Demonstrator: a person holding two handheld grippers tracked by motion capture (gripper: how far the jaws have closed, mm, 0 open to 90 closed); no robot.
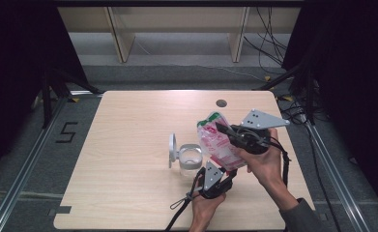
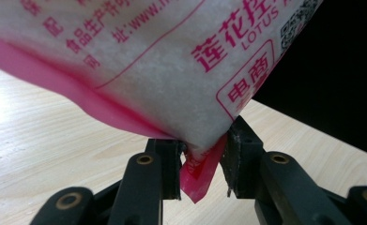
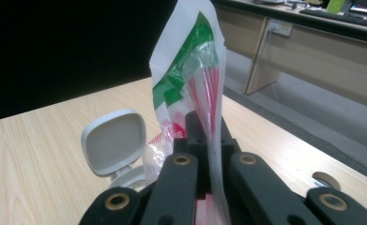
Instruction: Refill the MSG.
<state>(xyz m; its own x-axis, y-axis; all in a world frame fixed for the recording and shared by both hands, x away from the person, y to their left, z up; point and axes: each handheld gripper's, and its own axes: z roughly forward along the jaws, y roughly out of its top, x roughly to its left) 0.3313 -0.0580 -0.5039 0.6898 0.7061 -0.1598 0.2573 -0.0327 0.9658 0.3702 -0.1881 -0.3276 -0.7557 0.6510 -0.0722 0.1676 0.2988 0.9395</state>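
- The bag (image 1: 219, 140) is thin, crinkled plastic printed in pink, red and green, filled with a white grainy stuff that shows through its clear panels; it hangs in the air above the table (image 1: 128, 145), just right of the container (image 1: 190, 159) and held between the two grippers.
- The right gripper (image 1: 220, 128) has its black jaws pressed together on the bag's flattened top. In the right gripper view the film (image 3: 193, 89) rises from between them as a creased, pointed flap.
- The left gripper (image 1: 226, 172) has its jaws set narrow around the bag's lower corner (image 2: 201, 180). In the left gripper view both pads touch the pink sealed edge, and the full body of the bag bulges above them.
- The container is a small, clear, round-cornered tub standing upright on the table, its pale grey hinged lid (image 1: 172, 150) swung open and standing on edge at its left side. In the right gripper view the lid (image 3: 111, 141) is a smooth, rounded square with a raised rim.
- The table is pale wood-grain laminate with rounded corners and a dark round cable hole (image 1: 221, 103) beyond the bag, toward the far edge.
- Left of the container the tabletop is bare all the way to its left edge; right of the bag only a narrow strip of table lies before the right edge.
- Near the container, the person's hands and the trailing cable (image 1: 179, 205) take up the near edge.
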